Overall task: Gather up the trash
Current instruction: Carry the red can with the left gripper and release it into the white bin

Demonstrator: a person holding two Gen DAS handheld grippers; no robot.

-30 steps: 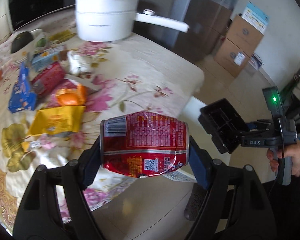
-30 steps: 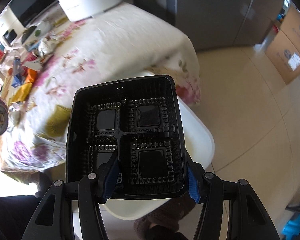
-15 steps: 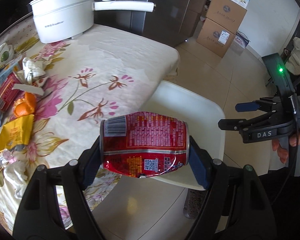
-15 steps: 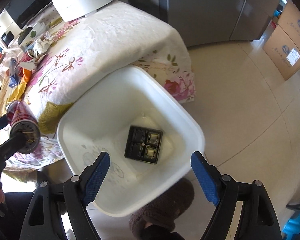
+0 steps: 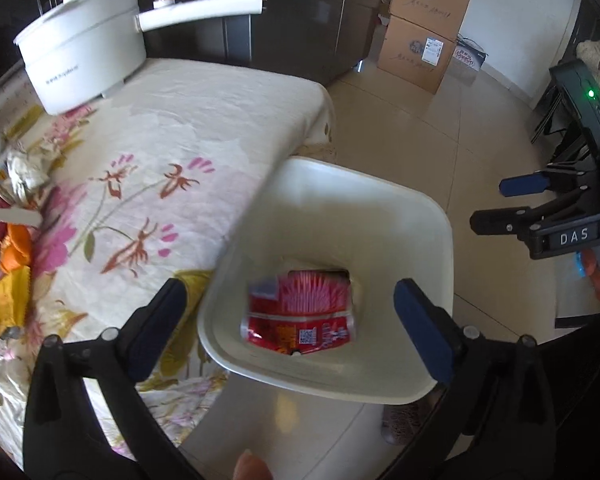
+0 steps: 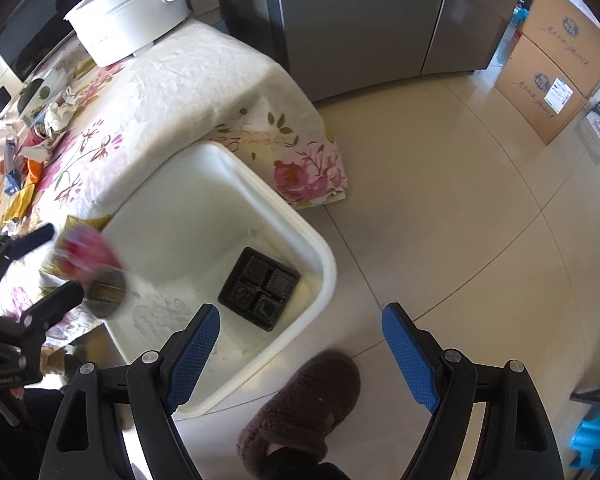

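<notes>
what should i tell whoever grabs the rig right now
Left hand-held gripper: jaws opening, pads clear of the crushed red drink can, which is dropping over the white plastic bin.
Right hand-held gripper: open, empty.
Done: black compartment tray lies in the bin.
Left: wrappers and crumpled paper on the floral tablecloth.

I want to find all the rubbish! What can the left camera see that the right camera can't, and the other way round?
Only the left camera shows the yellow wrapper on the tablecloth, and the red can's label, sharp, between the opening left tongs, which no longer touch it.

Only the right camera shows the black tray lying in the bin, and a brown slipper beside it.

Both show the white bin, the falling can, the white pot, the flowery tablecloth and the cardboard boxes.
</notes>
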